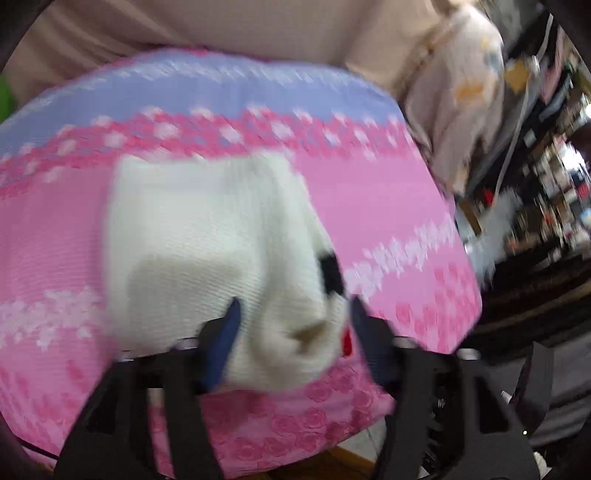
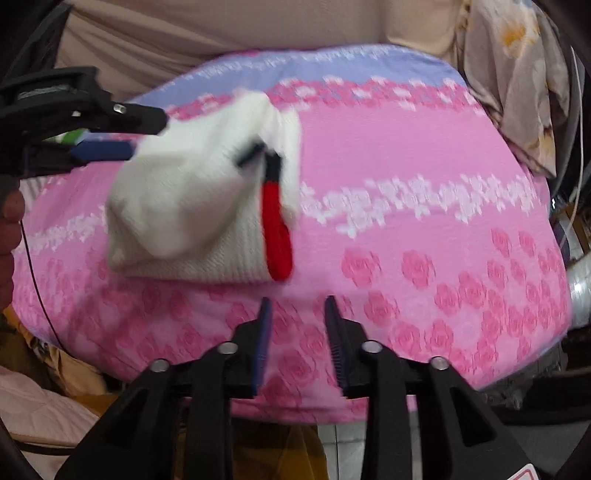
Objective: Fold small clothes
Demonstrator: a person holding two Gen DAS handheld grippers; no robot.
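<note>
One white knitted garment (image 2: 192, 206) lies on one pink rose-patterned cushion (image 2: 424, 236) with a lilac band along its far edge; two tools are in view.

At the left of the right wrist view, the left tool (image 2: 147, 134) reaches in level from the left edge, one black finger (image 2: 140, 114) above one with a blue pad (image 2: 103, 150), a hand (image 2: 9, 225) partly visible below it at the picture's edge. Its tips sit at the garment's upper left corner. In its own view the left tool (image 1: 291, 314) points steeply down with fingers spread wide; the white knit lies between them, and the pads do not press on it as far as the blur lets one tell.

The garment is bunched and folded, its long axis running from the near left up to the far right across the cushion's left half. A red strip (image 2: 277, 236) with a black piece at its top lies along its right edge.

Further right and nearer the camera, the right tool (image 2: 297, 302) points down at the cushion, fingers parted with only the cover between them, just short of the garment's near edge.

A beige backrest (image 2: 221, 33) stands behind, a floral cloth (image 2: 517, 74) at far right.
</note>
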